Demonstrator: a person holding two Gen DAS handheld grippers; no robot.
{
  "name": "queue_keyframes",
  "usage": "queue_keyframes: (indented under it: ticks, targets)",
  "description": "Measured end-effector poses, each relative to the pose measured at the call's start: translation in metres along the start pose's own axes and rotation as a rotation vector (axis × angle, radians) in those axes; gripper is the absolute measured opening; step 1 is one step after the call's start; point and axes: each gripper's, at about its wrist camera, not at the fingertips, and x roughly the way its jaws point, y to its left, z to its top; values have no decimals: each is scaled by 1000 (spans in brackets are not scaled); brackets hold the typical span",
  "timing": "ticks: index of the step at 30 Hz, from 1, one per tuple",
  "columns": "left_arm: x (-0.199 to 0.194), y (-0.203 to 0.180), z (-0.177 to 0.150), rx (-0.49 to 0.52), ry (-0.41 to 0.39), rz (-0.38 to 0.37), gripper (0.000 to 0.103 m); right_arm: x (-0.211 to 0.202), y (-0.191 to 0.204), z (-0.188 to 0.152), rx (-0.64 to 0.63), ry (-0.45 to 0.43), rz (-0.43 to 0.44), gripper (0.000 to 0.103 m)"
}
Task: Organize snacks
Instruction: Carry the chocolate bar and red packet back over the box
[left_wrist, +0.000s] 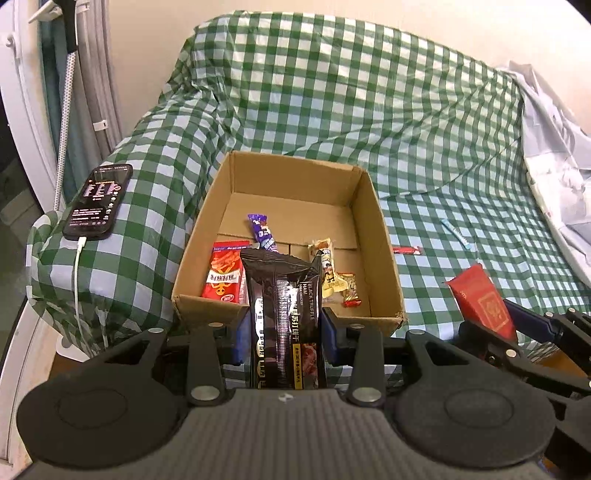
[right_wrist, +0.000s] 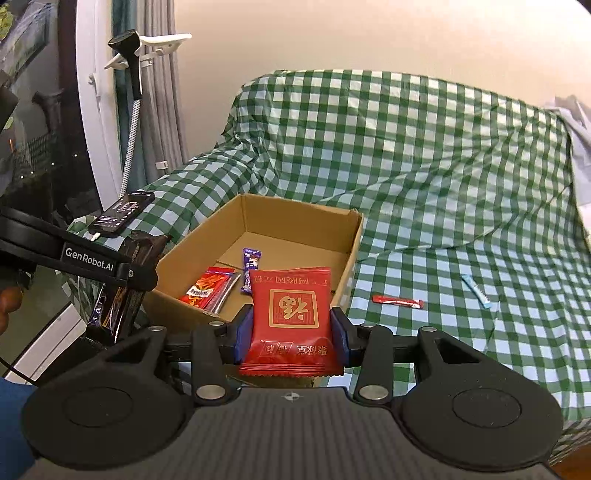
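Left wrist view: jaws grip one black packet (left_wrist: 282, 317); right jaws grip one red packet (right_wrist: 291, 317).

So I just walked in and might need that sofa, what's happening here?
Someone is sorting snacks into the cardboard box on the checked sofa cover. The left tool grips a black truffle ham packet at the box's near edge; the right tool grips a red packet. Several snacks already lie inside; a red stick and a blue stick lie outside.
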Motion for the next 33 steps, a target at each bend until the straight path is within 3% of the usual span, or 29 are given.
queue_keyframes:
  ticks: [15, 33]
  targets:
    - [6, 6, 2, -23, 10, 3, 43, 9, 8, 2, -31, 36, -6, 45]
    - [70, 23, 34, -51, 104, 42, 43, 69, 2, 20, -31, 142, 5, 45]
